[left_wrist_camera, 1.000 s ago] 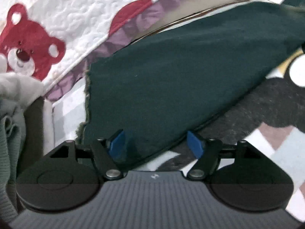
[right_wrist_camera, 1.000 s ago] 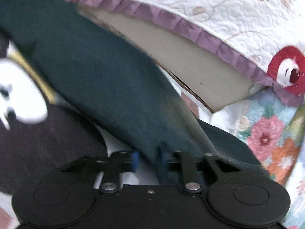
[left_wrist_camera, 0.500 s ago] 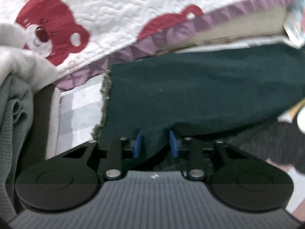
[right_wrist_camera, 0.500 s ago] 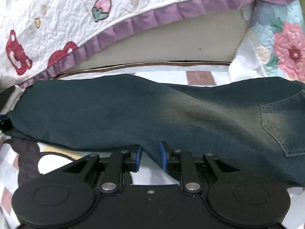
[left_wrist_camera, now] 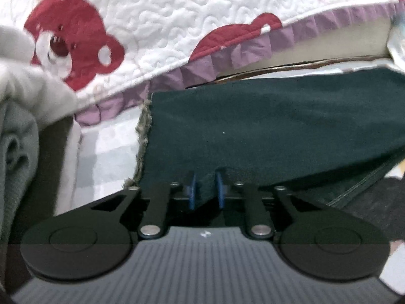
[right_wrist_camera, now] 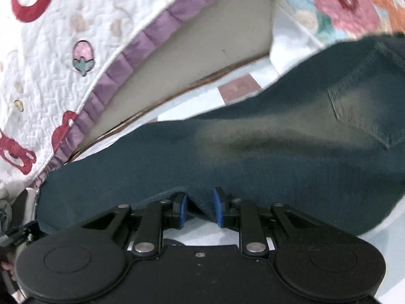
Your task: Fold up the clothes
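Note:
A pair of dark teal jeans (left_wrist_camera: pixel 265 126) lies stretched across the patterned floor mat, with a frayed hem (left_wrist_camera: pixel 143 136) at the left end. My left gripper (left_wrist_camera: pixel 205 190) is shut on the near edge of the leg close to that hem. In the right wrist view the jeans (right_wrist_camera: pixel 253 152) show a back pocket (right_wrist_camera: pixel 364 106) at the right. My right gripper (right_wrist_camera: pixel 198 209) is shut on the near edge of the jeans, a fold of cloth pinched between its blue pads.
A white quilt with red bears and a purple frill (left_wrist_camera: pixel 177 33) hangs over a bed edge just behind the jeans, also in the right wrist view (right_wrist_camera: pixel 76 58). Grey and white knitwear (left_wrist_camera: pixel 17 116) is piled at the left. A floral quilt (right_wrist_camera: pixel 349 2) lies at the far right.
My left gripper went from open to shut on the jeans leg near the hem. My right gripper kept its hold and swung, bringing the pocket end into view.

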A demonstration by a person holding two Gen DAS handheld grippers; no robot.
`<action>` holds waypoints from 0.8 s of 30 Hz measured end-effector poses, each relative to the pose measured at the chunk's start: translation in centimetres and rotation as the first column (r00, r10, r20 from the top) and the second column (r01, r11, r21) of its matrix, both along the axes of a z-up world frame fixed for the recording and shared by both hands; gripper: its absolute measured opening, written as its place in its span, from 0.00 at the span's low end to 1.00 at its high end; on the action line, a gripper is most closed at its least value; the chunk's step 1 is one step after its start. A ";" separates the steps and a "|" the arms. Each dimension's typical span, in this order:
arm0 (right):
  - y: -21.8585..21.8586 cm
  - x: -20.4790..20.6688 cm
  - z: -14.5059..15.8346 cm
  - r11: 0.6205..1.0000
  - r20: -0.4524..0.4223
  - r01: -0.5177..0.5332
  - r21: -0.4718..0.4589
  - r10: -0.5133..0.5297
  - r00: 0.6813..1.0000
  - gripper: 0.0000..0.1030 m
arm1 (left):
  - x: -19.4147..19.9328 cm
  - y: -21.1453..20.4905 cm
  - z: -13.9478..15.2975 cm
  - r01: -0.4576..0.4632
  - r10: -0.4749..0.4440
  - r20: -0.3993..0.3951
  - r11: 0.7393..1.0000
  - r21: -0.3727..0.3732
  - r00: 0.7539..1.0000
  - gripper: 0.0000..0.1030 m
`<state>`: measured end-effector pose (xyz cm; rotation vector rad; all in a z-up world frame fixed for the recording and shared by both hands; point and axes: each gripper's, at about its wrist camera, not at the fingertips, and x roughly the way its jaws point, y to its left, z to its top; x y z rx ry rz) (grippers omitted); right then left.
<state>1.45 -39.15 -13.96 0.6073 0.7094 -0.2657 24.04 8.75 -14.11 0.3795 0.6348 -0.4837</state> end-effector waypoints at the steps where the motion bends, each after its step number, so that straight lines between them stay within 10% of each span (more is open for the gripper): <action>1: 0.1 0.0 -0.1 1.000 -0.010 0.003 -0.001 -0.003 1.000 0.25 | -0.3 0.2 1.0 -0.009 0.009 0.031 1.000 -0.025 0.999 0.11; 5: 2.7 0.3 0.7 0.961 -0.099 -0.060 -0.271 0.034 0.995 0.37 | -1.3 2.0 3.7 -0.052 0.063 0.072 0.988 -0.148 0.995 0.11; 8: 5.4 0.5 -0.2 0.780 -0.277 -0.181 -0.599 0.010 0.961 0.43 | -0.7 2.1 1.2 -0.073 0.072 -0.008 0.993 -0.094 0.997 0.11; 9: 5.0 0.2 -0.6 0.775 -0.294 -0.162 -0.611 -0.032 0.955 0.43 | -0.5 2.1 0.1 -0.077 0.075 -0.035 0.994 -0.072 0.997 0.11; 16: -1.6 -5.9 -0.7 0.863 -0.189 0.179 -0.473 -0.298 0.936 0.46 | -0.4 2.9 -0.5 -0.138 0.134 -0.088 0.990 -0.034 0.987 0.16; 21: -3.1 -9.6 -0.6 0.915 -0.042 0.280 -0.289 -0.304 0.952 0.52 | -0.7 3.0 0.1 -0.231 0.237 -0.200 0.972 0.052 0.951 0.29; 24: -3.2 -13.0 -0.2 0.907 0.020 0.411 0.093 -0.415 0.910 0.55 | -2.1 0.9 2.8 -0.209 0.225 -0.236 0.974 0.090 0.945 0.36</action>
